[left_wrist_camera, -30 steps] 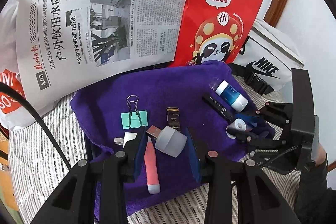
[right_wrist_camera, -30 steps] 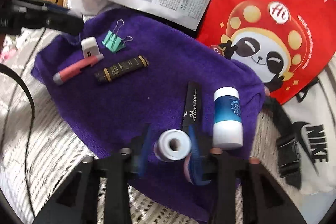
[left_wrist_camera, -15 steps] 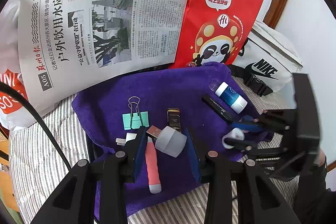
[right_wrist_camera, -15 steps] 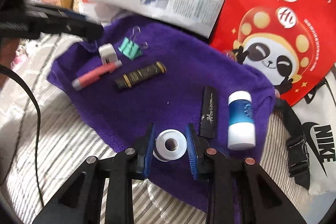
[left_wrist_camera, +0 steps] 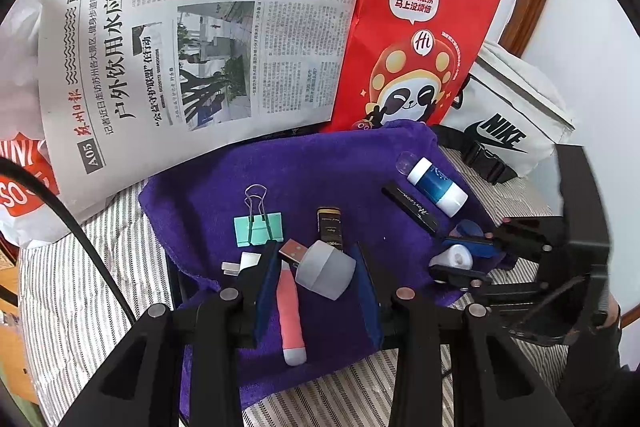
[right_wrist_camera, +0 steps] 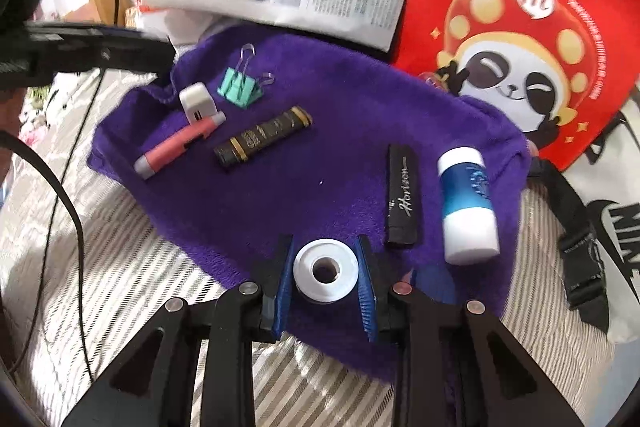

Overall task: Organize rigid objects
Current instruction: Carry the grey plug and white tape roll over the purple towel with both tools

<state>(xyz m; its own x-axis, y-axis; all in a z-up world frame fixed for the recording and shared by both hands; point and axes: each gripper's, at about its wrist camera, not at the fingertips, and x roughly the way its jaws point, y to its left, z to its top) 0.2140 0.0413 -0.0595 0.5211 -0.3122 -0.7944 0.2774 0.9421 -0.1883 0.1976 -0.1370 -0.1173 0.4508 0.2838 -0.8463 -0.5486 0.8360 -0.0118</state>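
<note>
Progress looks partial: my left fingers (left_wrist_camera: 316, 269) pinch the adapter (left_wrist_camera: 326, 269), my right fingers (right_wrist_camera: 325, 273) pinch the spool (right_wrist_camera: 325, 271); clip (left_wrist_camera: 259, 229), pen (left_wrist_camera: 291, 311), tube (right_wrist_camera: 264, 138) beyond lie unsorted.

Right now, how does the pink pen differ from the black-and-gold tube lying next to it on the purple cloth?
The pink pen is slim, plain and pale-tipped; the black-and-gold tube is thicker, dark and banded with gold print. The pen's far end touches a small white charger, while the tube lies clear of its neighbours. Both are stick-shaped, lie flat on the purple cloth at a similar slant, and neither is held by any tongs.
</note>
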